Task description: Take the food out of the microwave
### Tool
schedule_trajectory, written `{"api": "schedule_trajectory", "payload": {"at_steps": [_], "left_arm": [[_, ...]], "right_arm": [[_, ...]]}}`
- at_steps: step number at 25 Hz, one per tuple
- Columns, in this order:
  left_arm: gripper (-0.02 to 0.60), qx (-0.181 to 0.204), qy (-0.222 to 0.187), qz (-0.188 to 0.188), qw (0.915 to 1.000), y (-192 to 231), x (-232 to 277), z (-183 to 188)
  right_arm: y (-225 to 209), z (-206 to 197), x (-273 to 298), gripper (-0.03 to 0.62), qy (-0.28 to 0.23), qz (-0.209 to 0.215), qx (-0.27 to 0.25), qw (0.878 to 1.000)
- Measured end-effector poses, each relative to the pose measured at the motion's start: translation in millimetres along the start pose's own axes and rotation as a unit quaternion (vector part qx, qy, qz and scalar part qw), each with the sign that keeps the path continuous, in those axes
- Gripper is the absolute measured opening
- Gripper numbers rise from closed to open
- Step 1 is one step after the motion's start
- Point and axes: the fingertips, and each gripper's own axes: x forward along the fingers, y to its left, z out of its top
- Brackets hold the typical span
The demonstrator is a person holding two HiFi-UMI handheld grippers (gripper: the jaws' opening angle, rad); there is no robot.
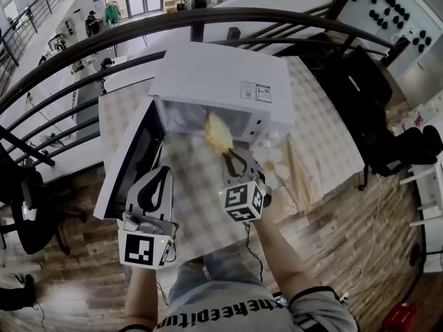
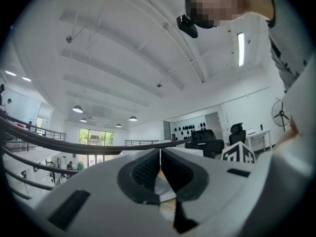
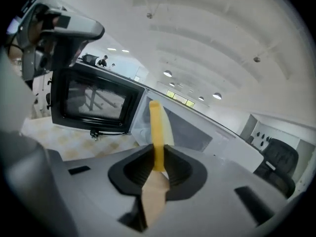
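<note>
far left, the dark-glass microwave door (image 1: 131, 161) stands wide open, swung out over the table edge. just beside its inner face sits the left gripper (image 1: 160, 173), jaws pressed together with nothing between them, and its own view confirms the left gripper (image 2: 160, 167) is clenched on air. best it holds there, clear of the door, so nothing nudges that panel into the exit path.

centre now: bare beige checked tablecloth (image 1: 197, 209) in front of the white box microwave (image 1: 221, 75), plenty of open landing room. at the mouth of the cavity is the flat yellow slice of food (image 1: 219, 131), standing on edge and pinched at its lower end by the right gripper (image 1: 228, 154). from its own view the right gripper (image 3: 158, 164) grasps the slice (image 3: 156, 132) firmly between both pads, the door (image 3: 94, 100) off to the left of it.

the step looks like the draw-out. the slice is thin and held only at one end, so a straight pull towards the person, keeping it under the cavity's top lip, seems the safe line.

to the right, some white round pieces (image 1: 273, 163) lie on the cloth near the microwave's front corner. i'd set down left of those, mid-cloth, well inside the table's near edge.
</note>
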Motion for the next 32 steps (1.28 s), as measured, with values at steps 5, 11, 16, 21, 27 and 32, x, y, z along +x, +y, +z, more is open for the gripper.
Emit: {"api": "schedule_trajectory", "payload": {"at_steps": [5, 11, 16, 21, 27, 32], "left_arm": [[0.011, 0.0, -0.01, -0.016, 0.9998, -2.3, -13.8, 12.9], [0.011, -0.001, -0.019, -0.028, 0.9994, -3.8, -32.8, 27.2], [0.011, -0.001, -0.018, -0.033, 0.9993, -4.7, -49.2, 34.3], [0.011, 0.001, -0.022, -0.044, 0.9988, -5.8, -62.9, 43.1], [0.011, 0.001, -0.028, -0.057, 0.998, -8.6, -76.9, 51.0], [0.011, 0.002, -0.032, -0.067, 0.9973, -11.5, -87.0, 57.8]], "right_arm": [[5.9, 16.5, -33.4, 0.066, -0.018, -0.008, 0.047, 0.999], [14.7, 32.7, -70.0, 0.066, -0.04, -0.016, 0.085, 0.995], [25.6, 43.8, -96.6, 0.066, -0.066, -0.021, 0.115, 0.991], [31.2, 52.9, -123.5, 0.067, -0.085, -0.037, 0.143, 0.985], [33.2, 63.0, -155.4, 0.067, -0.106, -0.06, 0.167, 0.978], [33.5, 69.4, -180.9, 0.071, -0.122, -0.078, 0.182, 0.973]]}}
